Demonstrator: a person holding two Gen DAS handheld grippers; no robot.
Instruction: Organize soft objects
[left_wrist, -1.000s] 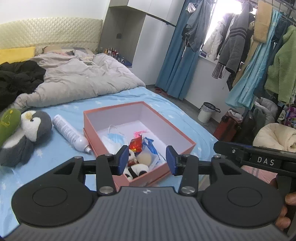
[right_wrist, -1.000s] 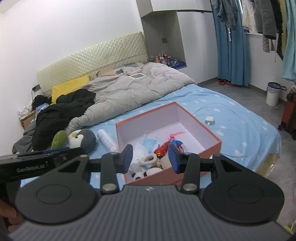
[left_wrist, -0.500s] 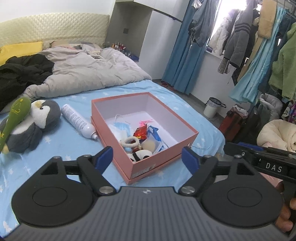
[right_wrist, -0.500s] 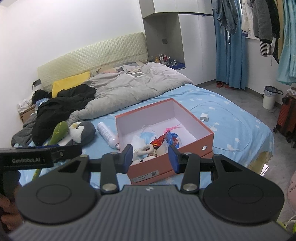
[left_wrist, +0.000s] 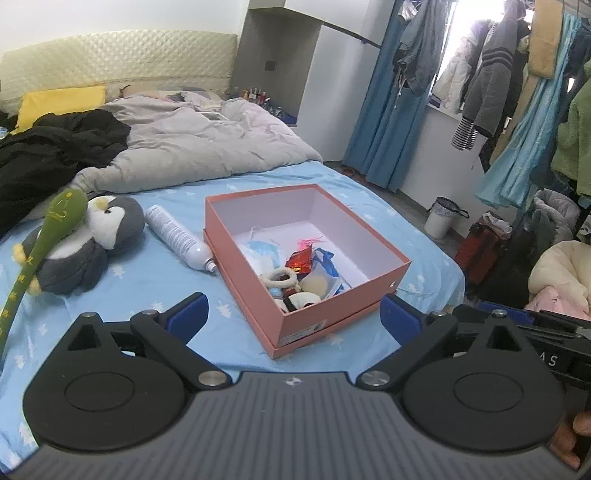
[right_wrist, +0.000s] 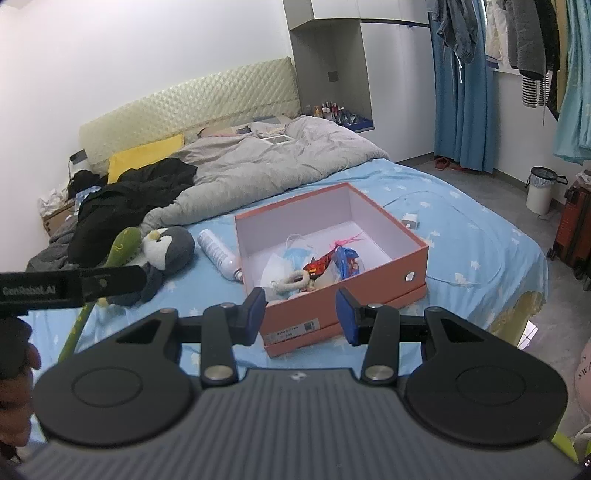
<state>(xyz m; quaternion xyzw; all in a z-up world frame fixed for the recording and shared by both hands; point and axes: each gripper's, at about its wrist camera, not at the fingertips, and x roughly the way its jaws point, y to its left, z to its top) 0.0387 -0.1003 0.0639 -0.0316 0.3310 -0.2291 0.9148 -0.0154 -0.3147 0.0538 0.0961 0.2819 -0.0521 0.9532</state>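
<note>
Left wrist view showed the left gripper (left_wrist: 293, 317), whose fingers had just been opening, spread wide and empty, farther back from the pink box (left_wrist: 306, 266) on the bed (left_wrist: 147, 280) than a second before. The right gripper (right_wrist: 301, 314) stood half open, empty; small soft items in the box were a jumble, hard to tell apart, and the plush penguin (left_wrist: 85, 243) lay left of it.

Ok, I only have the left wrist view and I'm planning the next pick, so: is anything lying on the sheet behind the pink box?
Observer: Yes. A white charger with its cable lies on the sheet just past the right wall of the pink box.
Operator: Is the right gripper holding anything?
Observer: No. The right gripper is partly open, with nothing between its fingers.
Operator: Anything beside the bed near the headboard?
Observer: A brown carton sits there, past the black clothes.
</note>
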